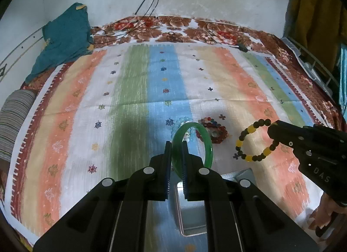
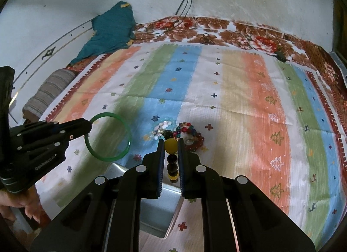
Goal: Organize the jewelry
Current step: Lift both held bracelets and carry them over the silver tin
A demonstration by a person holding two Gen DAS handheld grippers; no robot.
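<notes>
In the left wrist view, the left gripper is clenched on a green bangle, which stands upright at lower centre of the frame, above the striped bedspread. At right of that frame, the right gripper grasps a yellow-and-black bead bracelet, held off the bedspread. In the right wrist view the bracelet's beads sit pinched between the gripper's pads at lower centre. Beyond both, a red bead bracelet and a pale shell bracelet lie side by side on the bedspread at mid-frame. A grey metal tray sits below the grippers, bottom centre. A teal cloth lies upper left.
</notes>
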